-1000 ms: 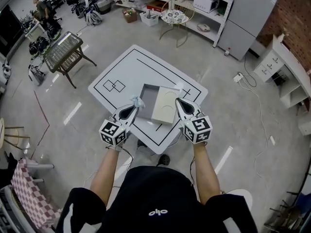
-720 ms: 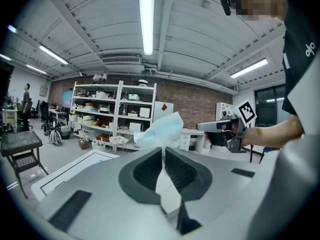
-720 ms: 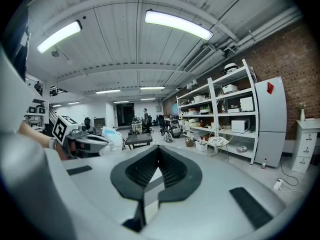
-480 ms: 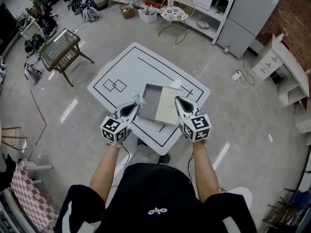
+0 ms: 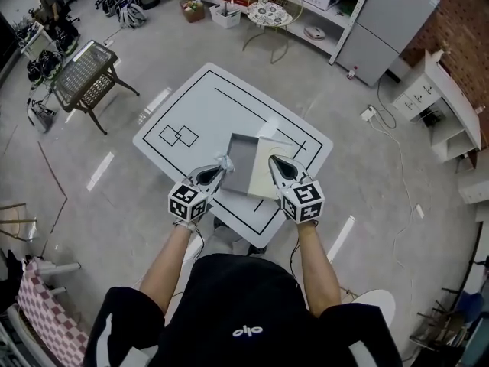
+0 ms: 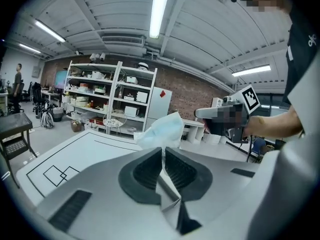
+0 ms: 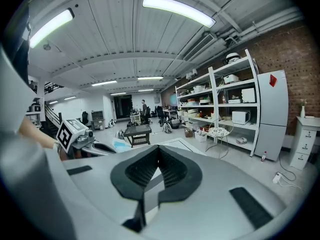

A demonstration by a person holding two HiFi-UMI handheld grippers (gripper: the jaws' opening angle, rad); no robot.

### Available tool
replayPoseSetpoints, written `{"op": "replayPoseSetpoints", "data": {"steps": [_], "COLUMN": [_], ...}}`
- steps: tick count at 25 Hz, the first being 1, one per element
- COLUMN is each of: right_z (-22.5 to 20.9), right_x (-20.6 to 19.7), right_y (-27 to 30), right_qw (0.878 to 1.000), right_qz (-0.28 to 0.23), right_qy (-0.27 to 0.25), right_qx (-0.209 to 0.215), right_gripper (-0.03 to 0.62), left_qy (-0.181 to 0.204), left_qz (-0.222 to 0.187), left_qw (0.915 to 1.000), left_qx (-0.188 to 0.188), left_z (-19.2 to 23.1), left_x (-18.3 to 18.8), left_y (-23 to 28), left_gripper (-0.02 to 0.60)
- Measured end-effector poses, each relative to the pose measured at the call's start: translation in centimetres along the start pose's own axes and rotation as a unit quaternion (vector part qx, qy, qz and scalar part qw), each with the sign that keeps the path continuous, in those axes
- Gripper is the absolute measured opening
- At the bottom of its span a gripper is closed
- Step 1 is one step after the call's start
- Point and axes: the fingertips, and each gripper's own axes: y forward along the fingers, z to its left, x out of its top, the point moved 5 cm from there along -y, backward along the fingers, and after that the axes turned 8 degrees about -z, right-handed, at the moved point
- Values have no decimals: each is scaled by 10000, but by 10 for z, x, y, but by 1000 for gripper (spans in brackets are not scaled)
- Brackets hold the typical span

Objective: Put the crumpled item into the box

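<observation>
Crumpled pale-blue tissue-like wad [image 6: 162, 129]: pinched at its lower edge in the left gripper [image 6: 163, 151], jaws nearly closed on it, and most of the wad puffs out above the tips. From the head view the wad [image 5: 224, 161] hangs at the near left edge of the shallow grey cardboard box [image 5: 238, 153], not yet inside it.

Box sits on the white table with black marked lines [image 5: 191, 102]. Its cream lid flap [image 5: 262, 170] lies folded open to the right.

Right gripper [image 7: 158, 151]: jaws together, nothing between them. From above, the right gripper [image 5: 273, 161] has its tip over the lid flap; contact can't be judged.

Handling, as I judge it:
- Very light, soft and compressible, with no breakage risk.
- A thin pinch is enough, though a loose fold could slip free or cling to a pad on release.
- Best hold is the bunched middle, not a stray corner.
</observation>
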Motion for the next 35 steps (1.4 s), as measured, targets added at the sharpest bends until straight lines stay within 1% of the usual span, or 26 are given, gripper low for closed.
{"op": "replayPoseSetpoints", "data": {"steps": [5,9,13,17,21,24,28,32,33,35], "right_z": [3,4,4,1,-2,-5,-9,-13,-14,-16], "right_x": [-23,-39,-55,-65,-72,-76,-78,-80,-80,-81], "right_y": [20,32,39,41,41,40,36,33,33,31], "right_qw": [9995,9985,9970,9954,9938,9929,9918,9911,9910,9908], "right_qz": [296,506,702,851,972,1019,1051,1054,1049,1038], "right_qy": [107,186,268,330,378,410,460,504,514,534], "right_qx": [-56,-130,-201,-290,-386,-460,-557,-637,-656,-692], "right_gripper": [9,9,9,9,9,9,9,9,9,9], "left_qy": [-179,-270,-303,-205,39,379,909,1170,1206,1246], "left_qz": [366,710,1150,1678,2264,2763,3317,3719,3790,3872], "left_qw": [9989,9961,9908,9823,9700,9549,9317,9120,9084,9044], "left_qx": [-213,-439,-650,-801,-887,-1015,-1164,-1274,-1287,-1290], "left_z": [14,22,28,31,35,34,30,27,26,26], "left_x": [-30,-54,-82,-106,-126,-142,-156,-170,-172,-176], "left_y": [18,34,50,68,83,92,100,104,105,106], "left_gripper": [23,23,23,23,23,23,25,25,25,25]}}
